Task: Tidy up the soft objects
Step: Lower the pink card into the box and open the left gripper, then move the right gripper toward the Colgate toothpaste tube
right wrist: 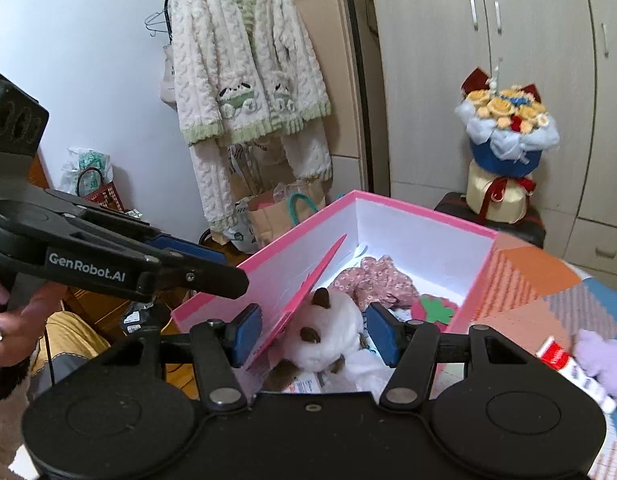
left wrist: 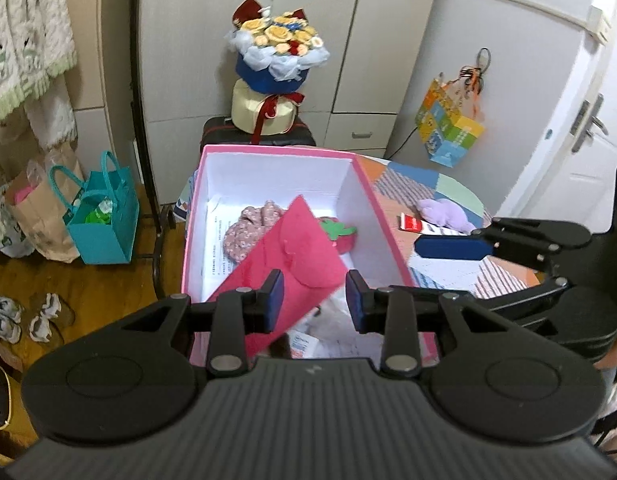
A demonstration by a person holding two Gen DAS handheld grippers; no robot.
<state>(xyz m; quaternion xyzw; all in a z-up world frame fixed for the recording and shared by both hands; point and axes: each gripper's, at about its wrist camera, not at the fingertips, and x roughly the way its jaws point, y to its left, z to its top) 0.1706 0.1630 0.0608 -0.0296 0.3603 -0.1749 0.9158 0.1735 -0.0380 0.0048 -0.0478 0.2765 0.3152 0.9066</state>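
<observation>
Patchwork cover [left wrist: 448, 184] first, and on it, outside the box, sits the one soft thing not yet put away: the purple plush [right wrist: 600, 360]. It lies touching the red-and-white tube [right wrist: 564, 368], just past the right-hand wall of the pink box [left wrist: 268, 152]. From the left wrist view its body looks stretched roughly across the cover, parallel to the box's short end, though the far side is hard to read.

Now the key relation. The right gripper [right wrist: 314, 332] points into the near end of the box, and the purple plush lies off to its right, so a swing to the right and over the box wall is what the next pick seems to call for. Its jaws stand spread, with the white cat plush [right wrist: 324, 332] lying between the pads down in the box; no pad visibly presses on it.

The left gripper [left wrist: 314, 300] hovers over the same near end, on the far side from the plush, so the right hand is clearly the nearer one. Its jaws are parted too, and the leaning pink flap [left wrist: 292, 256] crosses the gap without being clearly pinched.

Deeper in the box rest a strawberry plush [left wrist: 340, 236] and a floral fabric bundle [left wrist: 248, 232].
</observation>
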